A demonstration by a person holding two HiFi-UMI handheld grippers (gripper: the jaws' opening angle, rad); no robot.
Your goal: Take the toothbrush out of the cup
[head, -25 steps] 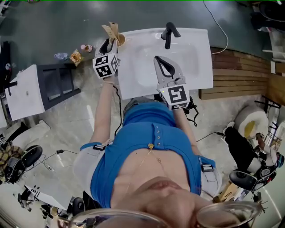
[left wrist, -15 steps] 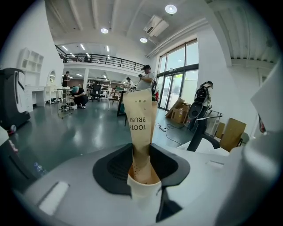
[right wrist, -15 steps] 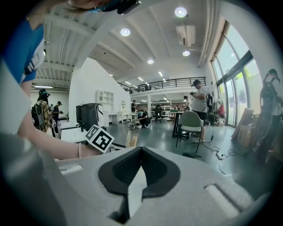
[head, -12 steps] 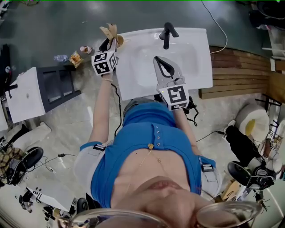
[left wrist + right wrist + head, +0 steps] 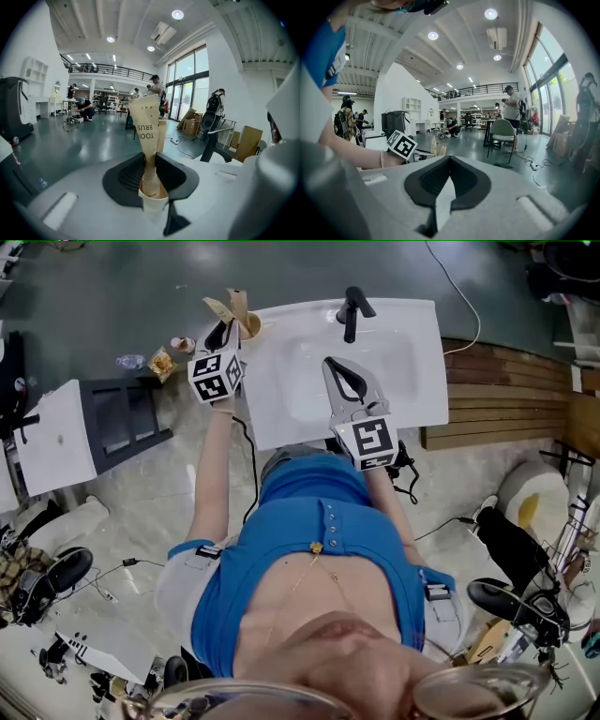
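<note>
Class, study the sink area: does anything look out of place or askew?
A plastic bottle and a snack packet lie on the floor left of the sink, like litter. The paper-wrapped toothbrush leans askew out of the cup.

Lower end of the toothbrush (image 5: 148, 133) hidden inside the cup (image 5: 154, 203)

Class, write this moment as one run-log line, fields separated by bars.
left gripper: closing on toothbrush in cup | right gripper: shut, empty, over sink | toothbrush: not yet out
</note>
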